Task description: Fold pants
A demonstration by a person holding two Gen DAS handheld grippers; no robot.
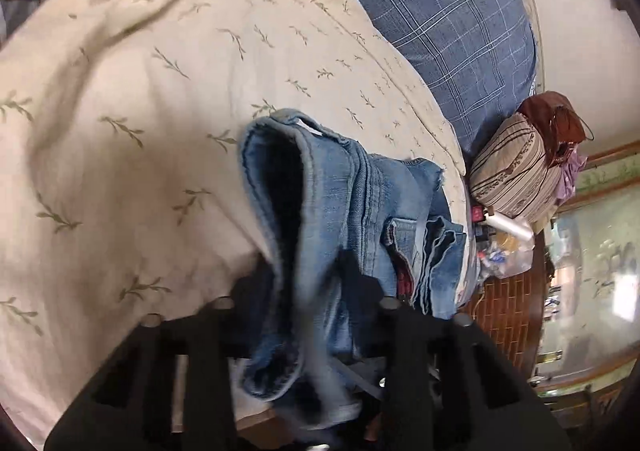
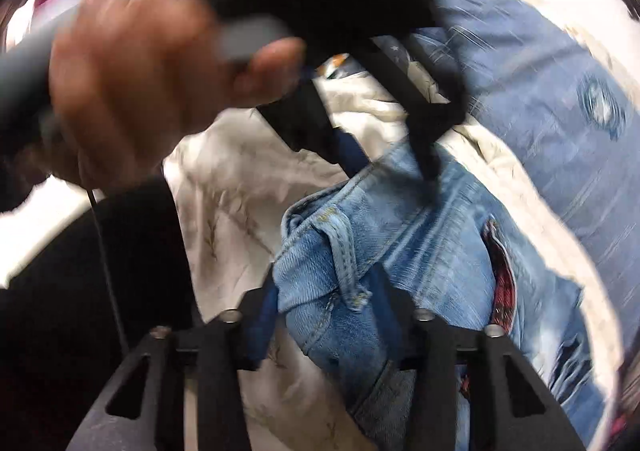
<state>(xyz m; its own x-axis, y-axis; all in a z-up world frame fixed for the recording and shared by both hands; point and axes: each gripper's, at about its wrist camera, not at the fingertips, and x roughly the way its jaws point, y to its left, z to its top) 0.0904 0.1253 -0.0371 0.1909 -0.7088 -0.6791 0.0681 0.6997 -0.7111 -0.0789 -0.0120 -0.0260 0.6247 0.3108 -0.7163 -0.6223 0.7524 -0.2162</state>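
The pants are light blue jeans (image 1: pixel 340 195), bunched on a cream bedspread (image 1: pixel 140 111) with green sprigs. My left gripper (image 1: pixel 306 283) is shut on a thick fold of the jeans, with the denim hanging between its black fingers. In the right wrist view my right gripper (image 2: pixel 328 299) is shut on the jeans (image 2: pixel 420 235) at the waistband, by a belt loop (image 2: pixel 346 251). The left gripper (image 2: pixel 384 147) shows there from the front, its fingers pinching the far edge of the denim, with the person's hand (image 2: pixel 132 79) on its handle.
A blue checked pillow (image 1: pixel 448 19) lies at the head of the bed. A striped brown cushion (image 1: pixel 512 175) and a brown bag (image 1: pixel 556 119) sit beyond the bed's edge, over a clutter of small items (image 1: pixel 500 247). A wooden frame (image 1: pixel 540 291) runs along the right.
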